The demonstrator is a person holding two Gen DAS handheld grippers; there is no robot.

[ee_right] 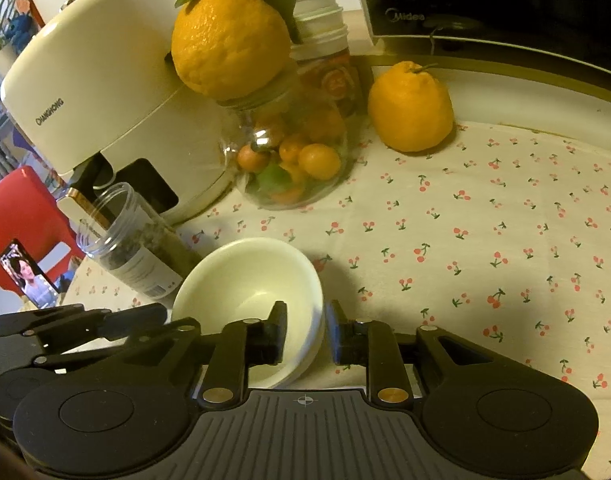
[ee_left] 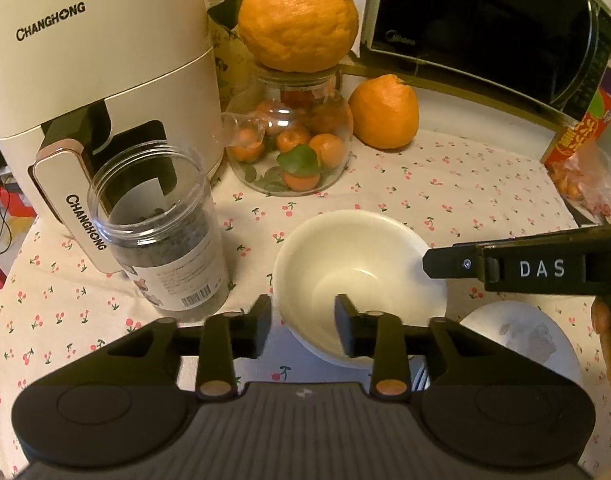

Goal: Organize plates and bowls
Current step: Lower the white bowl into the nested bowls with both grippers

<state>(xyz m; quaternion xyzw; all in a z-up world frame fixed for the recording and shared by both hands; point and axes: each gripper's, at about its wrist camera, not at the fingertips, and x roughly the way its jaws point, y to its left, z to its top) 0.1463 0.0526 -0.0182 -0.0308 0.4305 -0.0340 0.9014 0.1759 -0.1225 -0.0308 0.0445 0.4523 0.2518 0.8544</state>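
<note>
**Bowl straddled at both rims, neither tool clamped**

Left wrist view. I had the left tool [ee_left: 303, 326] over the near rim of the white bowl [ee_left: 359, 276], one finger outside the wall, one inside, jaws apart and not pressing. The bowl stood upright on the cherry-print bench [ee_left: 445, 184], just beside the open plastic jar [ee_left: 161, 224]. A small white plate [ee_left: 521, 340] lay to its right, partly hidden. The right tool's finger reached the far rim from the side.

Right wrist view. My right tool [ee_right: 305, 332] straddled the bowl's [ee_right: 245, 280] wall likewise, pads slightly apart, no grip evident. I judged both tools placed astride the rim to steady or release the bowl. The air fryer [ee_right: 105, 92] and glass fruit jar [ee_right: 293, 152] stood behind.
</note>
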